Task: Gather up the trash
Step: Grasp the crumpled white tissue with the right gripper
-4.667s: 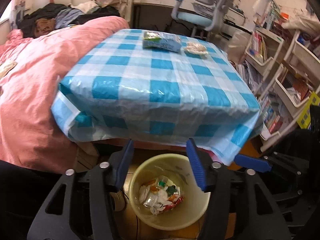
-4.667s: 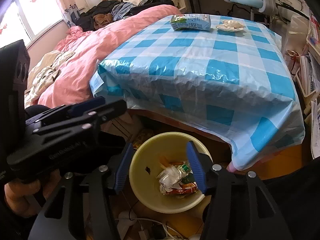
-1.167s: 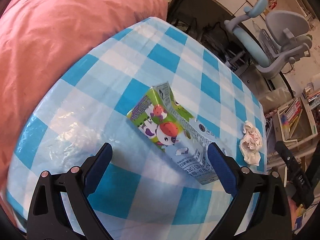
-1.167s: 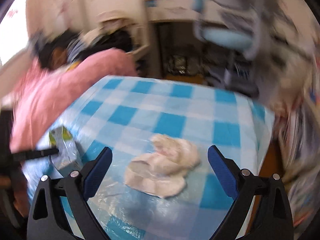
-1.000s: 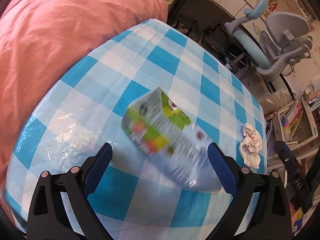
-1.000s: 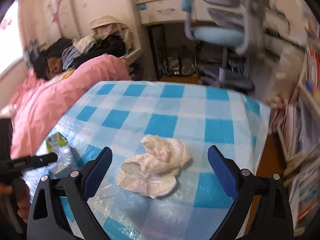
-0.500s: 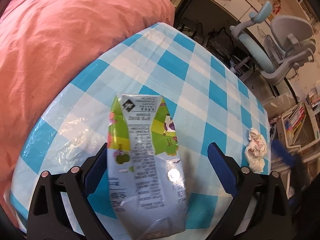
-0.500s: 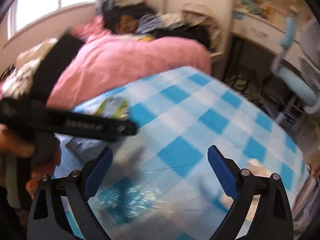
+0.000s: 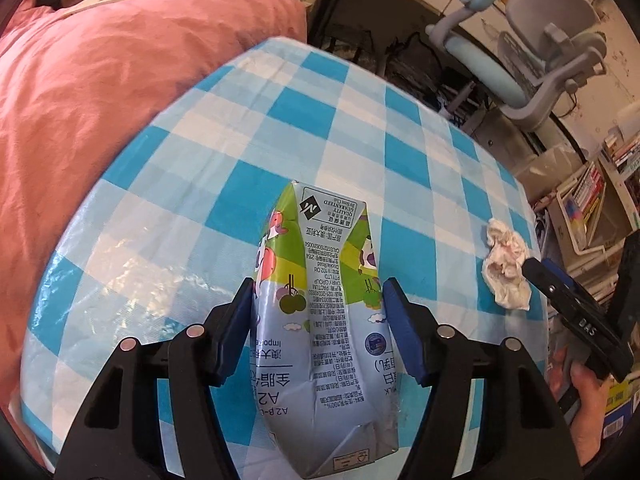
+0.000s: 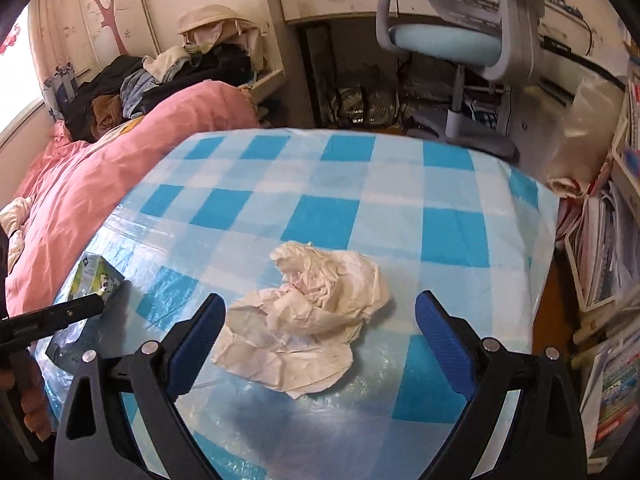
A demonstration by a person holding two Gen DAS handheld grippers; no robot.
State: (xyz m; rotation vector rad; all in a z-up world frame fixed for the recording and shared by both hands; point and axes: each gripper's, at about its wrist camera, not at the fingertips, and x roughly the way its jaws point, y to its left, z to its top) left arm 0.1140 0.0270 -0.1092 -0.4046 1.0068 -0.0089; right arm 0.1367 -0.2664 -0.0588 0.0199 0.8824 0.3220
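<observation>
The milk carton (image 9: 320,320) lies flat on the checked desk (image 9: 360,128), between the closing fingers of the left gripper (image 9: 320,320), whose pads already touch its sides. Near the desk's right edge, the crumpled tissue (image 10: 304,320) sits untouched between the wide-open fingers of the right gripper (image 10: 320,344). Neither piece is lifted or binned yet, so both remain to collect.
</observation>
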